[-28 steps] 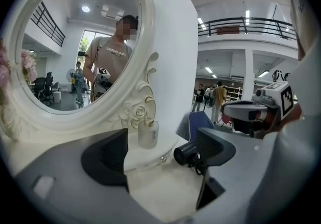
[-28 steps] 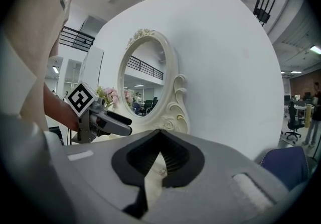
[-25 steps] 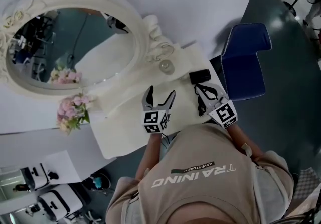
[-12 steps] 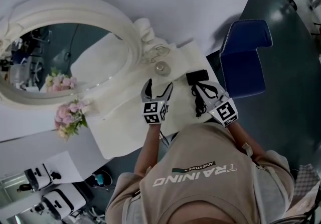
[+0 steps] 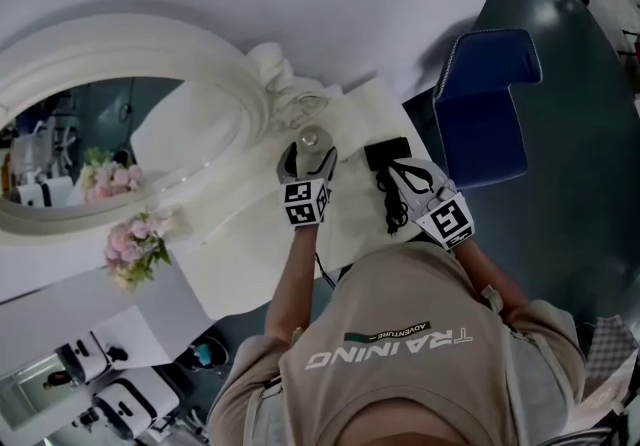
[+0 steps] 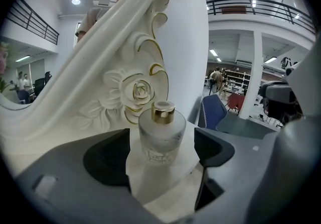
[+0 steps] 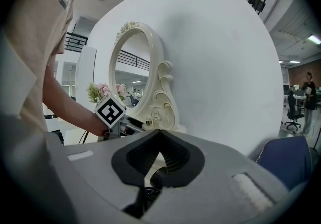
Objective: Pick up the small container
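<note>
The small container is a frosted glass bottle with a gold cap, standing upright on the white tabletop at the foot of the ornate mirror frame. My left gripper is open, one jaw on each side of the bottle, with a gap left on both sides. From the head view the bottle shows just beyond the left gripper. My right gripper rests to the right over a black cable. Its jaws meet at the tips, and I see nothing held between them.
A white oval mirror with carved roses fills the table's back left. Pink flowers stand at the left front. A black adapter box lies by the right gripper. A blue chair stands off the table's right edge.
My left gripper has moved forward toward the mirror's base until its open jaws straddle the bottle. The right gripper has stayed by the cable.
</note>
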A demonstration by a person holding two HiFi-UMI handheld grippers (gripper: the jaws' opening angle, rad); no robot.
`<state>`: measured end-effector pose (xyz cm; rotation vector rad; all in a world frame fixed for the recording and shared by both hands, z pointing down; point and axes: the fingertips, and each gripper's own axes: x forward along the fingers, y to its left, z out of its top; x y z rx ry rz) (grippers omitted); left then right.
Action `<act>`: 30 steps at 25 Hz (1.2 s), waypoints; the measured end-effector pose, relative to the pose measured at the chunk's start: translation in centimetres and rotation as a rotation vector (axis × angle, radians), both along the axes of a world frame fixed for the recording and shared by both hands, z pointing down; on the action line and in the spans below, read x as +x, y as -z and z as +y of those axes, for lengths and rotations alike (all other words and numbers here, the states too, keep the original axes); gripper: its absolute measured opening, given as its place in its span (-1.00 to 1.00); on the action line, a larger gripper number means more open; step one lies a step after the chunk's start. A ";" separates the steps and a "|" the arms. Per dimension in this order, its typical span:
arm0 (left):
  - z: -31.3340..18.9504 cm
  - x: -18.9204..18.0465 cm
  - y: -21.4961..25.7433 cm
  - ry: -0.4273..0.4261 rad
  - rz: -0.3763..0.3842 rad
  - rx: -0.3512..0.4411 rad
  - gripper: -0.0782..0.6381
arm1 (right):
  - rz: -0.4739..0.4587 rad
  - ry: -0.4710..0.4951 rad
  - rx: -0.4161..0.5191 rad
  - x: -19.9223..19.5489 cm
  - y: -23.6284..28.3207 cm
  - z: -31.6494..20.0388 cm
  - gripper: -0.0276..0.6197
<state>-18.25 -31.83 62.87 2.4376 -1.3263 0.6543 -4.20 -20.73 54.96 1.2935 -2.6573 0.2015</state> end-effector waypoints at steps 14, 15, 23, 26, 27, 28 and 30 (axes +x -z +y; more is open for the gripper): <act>-3.1 2.1 -2.3 -0.034 -0.065 -0.008 0.30 | -0.013 -0.042 -0.036 1.2 -1.1 -1.6 -0.91; -3.2 2.1 -2.3 -0.029 -0.073 -0.006 0.27 | -0.013 -0.044 -0.037 1.3 -1.1 -1.6 -0.91; -3.5 2.0 -2.7 -0.023 -0.105 0.009 0.21 | -0.018 -0.050 -0.039 1.7 -1.3 -2.2 -0.91; -3.6 2.0 -2.7 -0.019 -0.117 0.022 0.22 | -0.019 -0.045 -0.030 1.4 -1.1 -2.2 -0.91; -3.7 2.0 -2.7 -0.019 -0.119 0.024 0.22 | -0.012 -0.040 -0.021 1.2 -0.9 -2.2 -0.91; -3.6 2.0 -2.8 -0.019 -0.121 0.021 0.22 | -0.006 -0.036 -0.012 1.1 -0.7 -2.1 -0.91; -3.5 2.0 -2.8 -0.022 -0.120 0.006 0.21 | -0.020 -0.040 -0.003 0.9 -0.2 -2.1 -0.91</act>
